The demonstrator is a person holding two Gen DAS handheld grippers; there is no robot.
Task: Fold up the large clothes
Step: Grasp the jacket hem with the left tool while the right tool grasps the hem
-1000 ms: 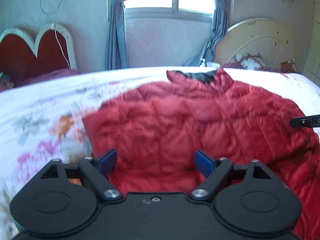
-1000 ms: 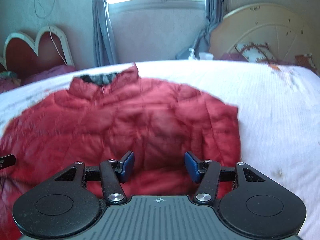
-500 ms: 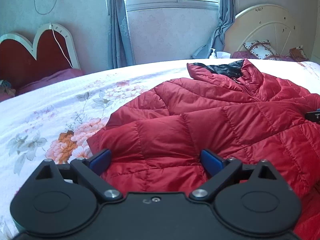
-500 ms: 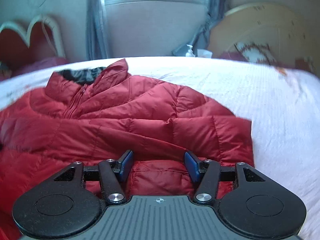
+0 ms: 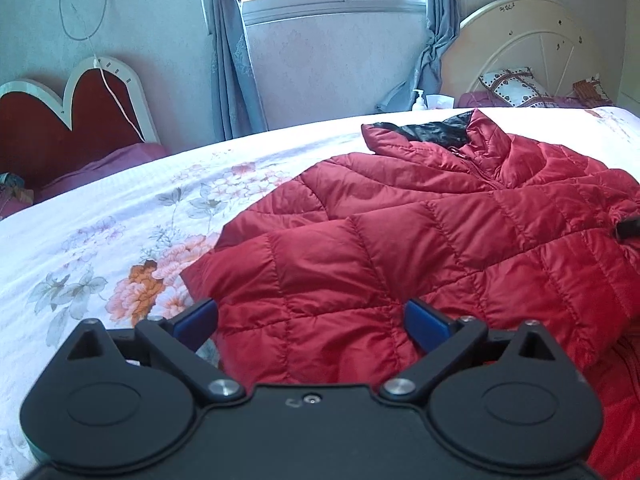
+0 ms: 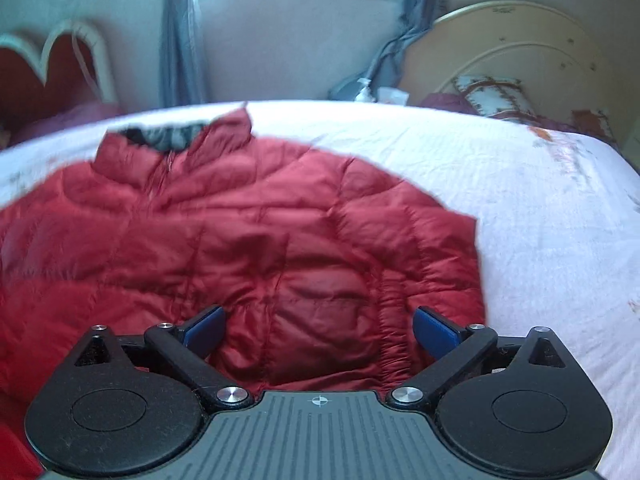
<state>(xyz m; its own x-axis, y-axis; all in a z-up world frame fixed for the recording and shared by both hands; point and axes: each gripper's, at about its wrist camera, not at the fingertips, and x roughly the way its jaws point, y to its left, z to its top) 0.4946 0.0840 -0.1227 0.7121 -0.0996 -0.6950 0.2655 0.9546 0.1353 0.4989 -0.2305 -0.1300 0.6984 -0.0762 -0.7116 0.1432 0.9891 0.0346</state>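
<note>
Red quilted jacket (image 5: 400, 248) spread on the bed (image 5: 100, 216).
Floral print (image 5: 148, 276) is seen only from the left; both claws, left claw (image 5: 312, 322) and right claw (image 6: 318, 328), are opening, nothing gripped.

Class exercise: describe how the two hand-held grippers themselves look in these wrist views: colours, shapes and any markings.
Both are black, with two round discs, silver pivot screws and blue finger pads. The left hand-held gripper has a smooth black base. The right hand-held gripper has a ribbed grey base with a crosshair mark.

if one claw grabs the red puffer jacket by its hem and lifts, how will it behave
The red puffer jacket would probably droop and unfold rather than hold shape: it already lies in soft creases on the bedspread. Its puffy quilted panels suggest it is light for its bulk. The glossy shell looks slippery, so a shallow pinch might slide off.
</note>
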